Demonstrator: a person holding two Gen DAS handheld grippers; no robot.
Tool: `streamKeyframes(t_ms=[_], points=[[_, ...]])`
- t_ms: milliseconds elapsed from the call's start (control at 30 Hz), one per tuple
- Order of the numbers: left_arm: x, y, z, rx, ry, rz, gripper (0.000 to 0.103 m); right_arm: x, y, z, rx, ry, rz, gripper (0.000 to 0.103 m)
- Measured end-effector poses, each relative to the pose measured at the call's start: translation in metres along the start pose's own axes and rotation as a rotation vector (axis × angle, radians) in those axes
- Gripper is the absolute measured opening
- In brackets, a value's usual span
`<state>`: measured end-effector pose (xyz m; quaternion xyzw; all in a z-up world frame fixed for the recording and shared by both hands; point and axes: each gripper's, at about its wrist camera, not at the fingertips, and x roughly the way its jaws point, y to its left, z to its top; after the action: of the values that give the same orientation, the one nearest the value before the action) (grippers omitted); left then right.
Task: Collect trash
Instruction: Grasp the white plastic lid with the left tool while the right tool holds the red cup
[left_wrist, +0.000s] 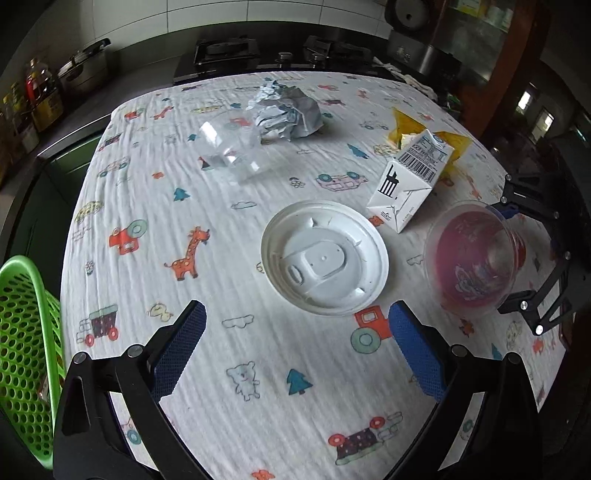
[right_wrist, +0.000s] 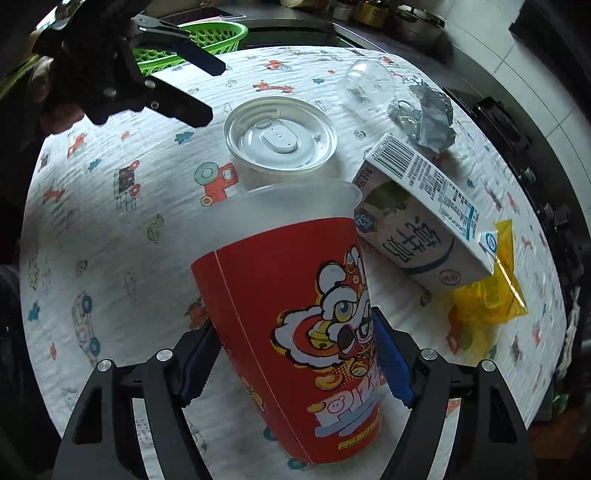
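Kitchen bench (left_wrist: 229, 369) under cartoon-print cloth. Right claw (right_wrist: 295, 354) pinching red cup (right_wrist: 295, 295) at lower centre of frame, pads against both sides. Left claw (left_wrist: 295, 347) spread, empty, below white lid (left_wrist: 325, 258). Green basket (left_wrist: 26, 347) at left edge.

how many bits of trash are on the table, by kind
Cups: 2, the red cup and a clear cup
Lids: 1, the white lid
Cartons: 1, the milk carton
Crumpled paper: 1, the grey wad
Wrappers: 1, the yellow wrapper
Total: 6
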<state>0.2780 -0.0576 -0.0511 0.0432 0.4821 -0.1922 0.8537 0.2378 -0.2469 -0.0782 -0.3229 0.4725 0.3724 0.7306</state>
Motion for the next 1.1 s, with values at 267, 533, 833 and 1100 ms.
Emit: streamKeyframes(t_ms=[267,533,833,1100], points=[[0.022,-0.015,0.016,0.105,0.046,-0.029,0.098,0.0,0.002,-0.004,0.039,0.01,0.027,0.073],[0.035,-0.024,0.023,0.197,0.077,-0.033,0.098,0.002,0.009,0.0,0.001,-0.005,0.031,0.087],[0.045,-0.025,0.028,0.261,0.093,-0.041,0.098,0.009,0.005,0.014,-0.006,-0.022,0.039,0.088],[0.056,-0.022,0.034,0.273,0.111,-0.044,0.098,0.015,0.008,0.022,-0.003,-0.022,0.035,0.078]])
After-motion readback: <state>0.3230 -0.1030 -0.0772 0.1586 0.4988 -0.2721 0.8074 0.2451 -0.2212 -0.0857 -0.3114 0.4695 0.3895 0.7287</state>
